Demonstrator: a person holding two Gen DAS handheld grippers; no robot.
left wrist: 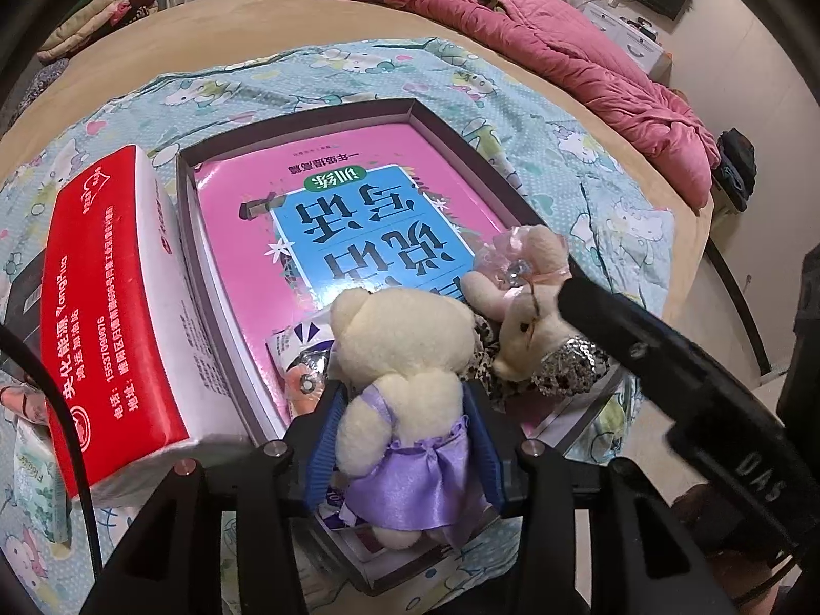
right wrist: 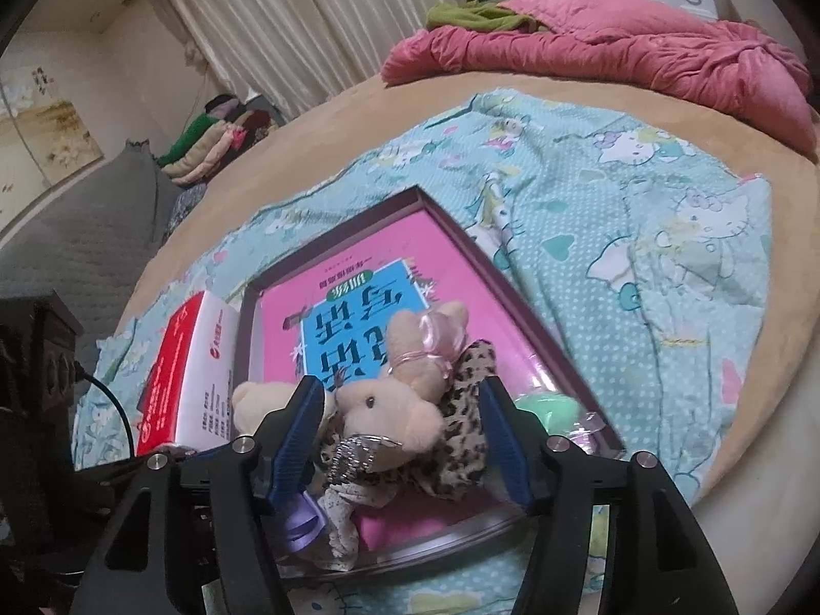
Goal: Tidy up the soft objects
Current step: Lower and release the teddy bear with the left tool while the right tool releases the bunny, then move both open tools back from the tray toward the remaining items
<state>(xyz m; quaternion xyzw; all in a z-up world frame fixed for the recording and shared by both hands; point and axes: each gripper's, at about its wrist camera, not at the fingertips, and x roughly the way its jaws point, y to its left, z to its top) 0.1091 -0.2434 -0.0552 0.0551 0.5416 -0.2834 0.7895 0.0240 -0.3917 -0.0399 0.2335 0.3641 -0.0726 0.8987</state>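
A cream teddy bear in a purple satin dress (left wrist: 405, 394) lies at the near end of a shallow dark box (left wrist: 415, 107) that holds a pink and blue book (left wrist: 359, 215). My left gripper (left wrist: 405, 400) is shut on this bear. A cream rabbit doll in a leopard-print dress (left wrist: 528, 323) lies beside it; it also shows in the right wrist view (right wrist: 394, 410). My right gripper (right wrist: 400, 400) has its blue jaws on either side of the rabbit, with gaps showing. Its black finger (left wrist: 605, 318) crosses the left wrist view.
A red and white tissue box (left wrist: 113, 307) lies left of the dark box. All rest on a light blue cartoon-print sheet (right wrist: 640, 236) over a tan bed. A pink quilt (right wrist: 615, 51) is heaped at the far side. A green object (right wrist: 543, 407) sits in the box's corner.
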